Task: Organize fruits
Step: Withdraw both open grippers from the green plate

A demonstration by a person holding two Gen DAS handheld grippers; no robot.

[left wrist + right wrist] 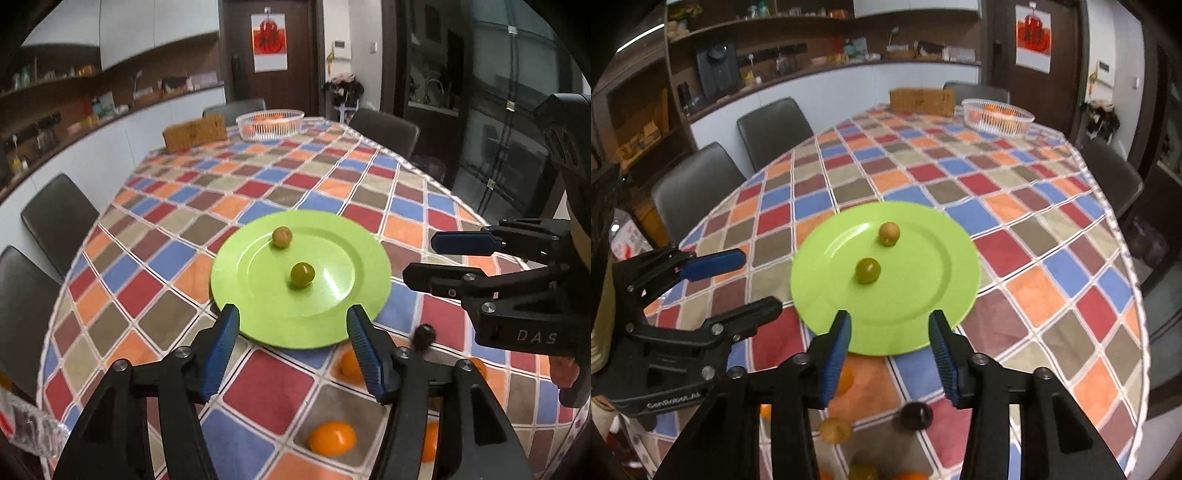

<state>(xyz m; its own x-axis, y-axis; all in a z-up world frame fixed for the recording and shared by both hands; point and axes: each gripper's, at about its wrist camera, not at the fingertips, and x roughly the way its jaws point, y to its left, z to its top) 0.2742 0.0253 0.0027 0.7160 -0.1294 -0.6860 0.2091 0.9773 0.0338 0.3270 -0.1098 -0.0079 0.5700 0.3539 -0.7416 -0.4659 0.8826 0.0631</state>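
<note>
A lime green plate [364,251] [923,295] lies on the checked tablecloth with two small round fruits on it: a green one [302,274] [867,270] near the middle and a yellowish one [282,236] [888,233] behind it. My left gripper [293,317] [757,282] hovers open over the plate's near rim, nothing between its blue pads. My right gripper [890,325] [439,260] is also open and empty at the near rim. Close to me lie oranges [332,437] [846,380], a dark fruit [424,334] [916,415] and a yellowish fruit [834,430].
At the far end of the table stand a white mesh basket [269,123] [997,114] holding oranges and a brown box [194,134] [921,101]. Dark chairs [59,221] [772,129] ring the table. A crumpled clear plastic bag [29,424] lies at the near left edge.
</note>
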